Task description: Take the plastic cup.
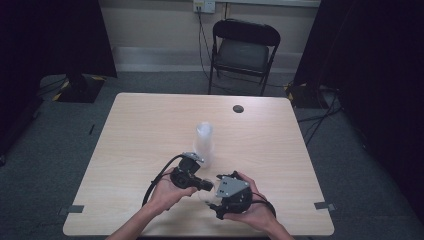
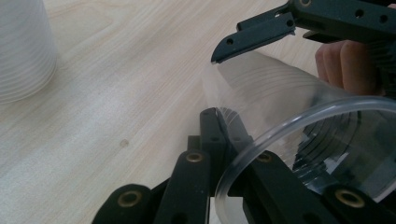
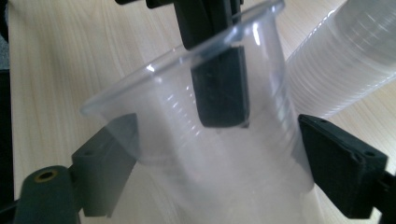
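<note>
Now the clear cup [image 3: 196, 154] sits between the right gripper [image 3: 219, 163] jaws, rim pinched by the left gripper [image 3: 210, 28].

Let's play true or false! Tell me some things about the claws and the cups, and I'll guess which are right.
1. The left claw pinches the cup at its rim. True.
2. The cup is full of juice. False: it is clear and empty.
3. A stack of cups stands on the table. True.
4. The chair behind the table is red. False: it is black.
5. The right claw has one jaw on each side of the cup. True.
</note>
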A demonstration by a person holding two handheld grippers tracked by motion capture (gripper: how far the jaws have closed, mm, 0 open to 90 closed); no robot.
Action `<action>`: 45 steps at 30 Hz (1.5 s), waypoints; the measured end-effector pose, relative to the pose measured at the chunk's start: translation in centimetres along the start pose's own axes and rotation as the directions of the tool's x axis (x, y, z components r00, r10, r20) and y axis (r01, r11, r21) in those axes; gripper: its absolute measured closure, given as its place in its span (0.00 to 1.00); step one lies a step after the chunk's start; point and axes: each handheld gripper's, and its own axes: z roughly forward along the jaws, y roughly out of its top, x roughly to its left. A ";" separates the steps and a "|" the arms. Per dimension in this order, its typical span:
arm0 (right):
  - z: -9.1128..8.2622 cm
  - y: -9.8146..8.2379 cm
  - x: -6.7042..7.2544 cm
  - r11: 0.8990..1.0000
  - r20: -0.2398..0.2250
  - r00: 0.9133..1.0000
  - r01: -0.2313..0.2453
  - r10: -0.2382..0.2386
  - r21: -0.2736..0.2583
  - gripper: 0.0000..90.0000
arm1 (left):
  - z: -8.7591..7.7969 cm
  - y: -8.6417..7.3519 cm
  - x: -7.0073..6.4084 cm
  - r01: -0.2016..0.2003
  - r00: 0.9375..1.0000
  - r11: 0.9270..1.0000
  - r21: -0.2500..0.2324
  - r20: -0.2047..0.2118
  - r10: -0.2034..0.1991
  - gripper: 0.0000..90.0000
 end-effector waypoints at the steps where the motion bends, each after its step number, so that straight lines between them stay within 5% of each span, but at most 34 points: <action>1: 0.0 0.0 0.1 1.000 -0.002 1.000 -0.002 0.002 -0.008 0.18 | 0.1 0.0 0.0 -0.007 1.000 1.000 0.007 0.001 0.007 1.00; 17: 0.0 1.0 1.0 0.997 -0.002 1.000 0.026 -0.027 -0.073 0.25 | 0.8 0.0 -0.1 0.009 1.000 0.998 0.058 -0.011 -0.008 0.99; 27: -0.3 1.1 0.8 0.996 -0.013 1.000 -0.005 0.004 -0.094 0.30 | 0.9 -0.1 0.1 0.024 1.000 0.997 0.071 -0.015 -0.023 0.98; 45: -0.6 1.1 0.4 0.991 -0.011 0.999 -0.048 0.047 -0.125 0.32 | 0.1 -0.2 0.2 0.004 0.999 1.000 -0.011 -0.036 -0.005 0.89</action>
